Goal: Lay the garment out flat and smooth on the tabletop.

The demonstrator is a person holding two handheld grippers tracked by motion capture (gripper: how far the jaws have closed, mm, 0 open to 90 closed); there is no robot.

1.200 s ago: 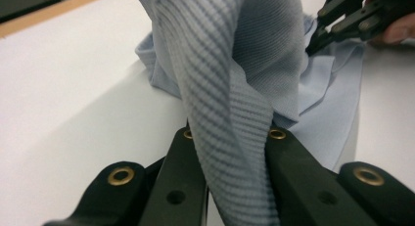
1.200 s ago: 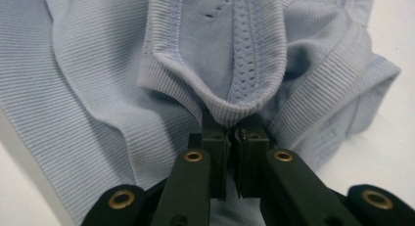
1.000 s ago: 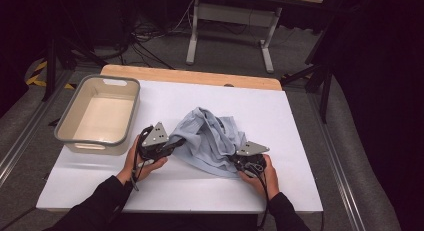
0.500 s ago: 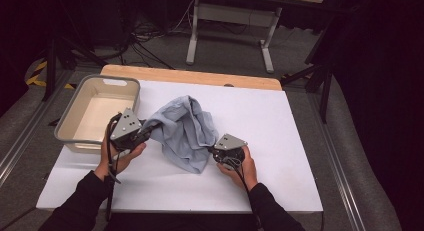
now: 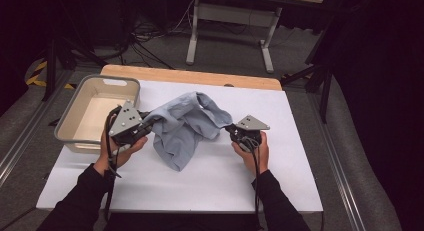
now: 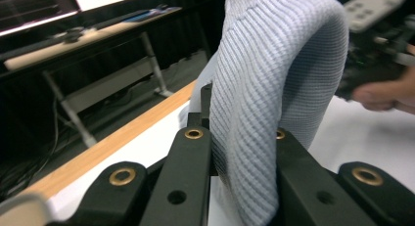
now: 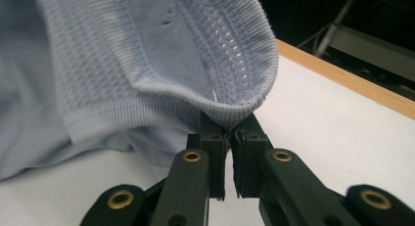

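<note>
One pale blue shirt point(image 5: 185, 128) hangs bunched over mid-bench point(image 5: 300, 191), its 9 o'clock edge pinched in the left tongs point(image 5: 146, 125) and its 3 o'clock hem in the right tongs point(image 5: 231, 129); I'd lift both evenly apart to spread it, clear of the one tub point(image 5: 75, 141).

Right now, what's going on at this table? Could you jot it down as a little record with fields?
surface: white table top with a wooden far edge
garment: light blue knitted cloth, partly lifted, its lower fold on the table
left gripper: shut on one edge of the cloth
right gripper: shut on the ribbed hem at the other side
basin: grey tub at the left
</note>
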